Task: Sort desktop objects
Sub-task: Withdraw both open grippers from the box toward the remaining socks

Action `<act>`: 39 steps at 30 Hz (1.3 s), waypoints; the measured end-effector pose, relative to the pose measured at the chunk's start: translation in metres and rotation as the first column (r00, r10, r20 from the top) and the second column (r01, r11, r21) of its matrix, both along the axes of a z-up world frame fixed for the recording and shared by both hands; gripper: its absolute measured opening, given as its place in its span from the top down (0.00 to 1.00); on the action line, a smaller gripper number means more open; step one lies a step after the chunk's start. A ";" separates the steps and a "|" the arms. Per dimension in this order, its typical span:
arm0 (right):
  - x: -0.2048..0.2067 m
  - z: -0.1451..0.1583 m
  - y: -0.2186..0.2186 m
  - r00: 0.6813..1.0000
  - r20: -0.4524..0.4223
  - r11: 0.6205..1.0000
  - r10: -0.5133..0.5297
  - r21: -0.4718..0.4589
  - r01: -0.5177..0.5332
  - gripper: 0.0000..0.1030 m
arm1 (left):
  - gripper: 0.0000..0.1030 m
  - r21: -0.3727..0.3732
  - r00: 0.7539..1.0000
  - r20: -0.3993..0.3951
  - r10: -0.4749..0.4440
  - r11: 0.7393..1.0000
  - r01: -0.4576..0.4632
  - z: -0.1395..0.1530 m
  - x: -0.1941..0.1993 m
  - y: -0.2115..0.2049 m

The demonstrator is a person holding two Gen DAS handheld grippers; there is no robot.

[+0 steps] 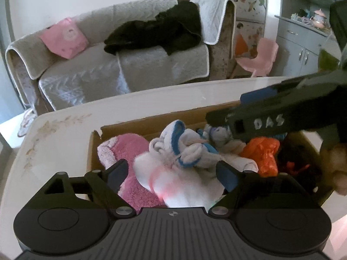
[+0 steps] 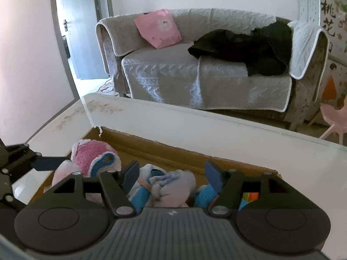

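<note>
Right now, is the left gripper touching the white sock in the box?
Cannot tell. In the left wrist view the left gripper stands open around the white sock, but the blurred picture shows neither contact nor gap plainly.

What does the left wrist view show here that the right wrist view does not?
Only the left wrist view shows the orange bundle, a grey cabinet and a hand at the right edge. Only the right wrist view shows the open door. Both show the cardboard box of socks, the pink fluffy sock, the sofa, the left gripper and the right gripper, each open over the pile.
</note>
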State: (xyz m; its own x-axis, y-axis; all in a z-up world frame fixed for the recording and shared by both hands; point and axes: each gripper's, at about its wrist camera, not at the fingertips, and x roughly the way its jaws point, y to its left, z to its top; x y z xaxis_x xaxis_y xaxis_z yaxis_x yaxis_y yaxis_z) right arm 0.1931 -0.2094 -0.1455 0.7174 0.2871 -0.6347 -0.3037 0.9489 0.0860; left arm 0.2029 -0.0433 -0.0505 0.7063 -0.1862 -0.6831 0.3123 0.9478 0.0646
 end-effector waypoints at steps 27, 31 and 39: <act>-0.155 -0.031 -0.030 0.971 0.097 0.976 0.218 -0.003 -0.219 0.26 | 0.09 -0.105 0.997 0.044 -0.071 0.992 0.075 0.024 -0.139 0.025; -0.134 -0.048 -0.017 0.952 0.085 0.956 0.292 -0.059 -0.288 0.25 | 0.09 -0.137 0.998 0.000 -0.071 0.988 0.070 0.020 -0.156 0.034; -0.091 -0.069 -0.004 0.931 0.052 0.926 0.361 -0.135 -0.352 0.23 | 0.07 -0.122 0.999 -0.005 -0.048 0.991 0.047 0.020 -0.186 0.047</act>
State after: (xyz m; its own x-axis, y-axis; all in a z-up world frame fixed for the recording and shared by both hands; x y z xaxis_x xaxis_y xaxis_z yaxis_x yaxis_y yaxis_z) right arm 0.1019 -0.2137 -0.2143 0.6286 0.4573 -0.6291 -0.6251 0.7784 -0.0588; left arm 0.0168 0.0039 -0.0309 0.6892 -0.3019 -0.6587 0.3573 0.9325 -0.0535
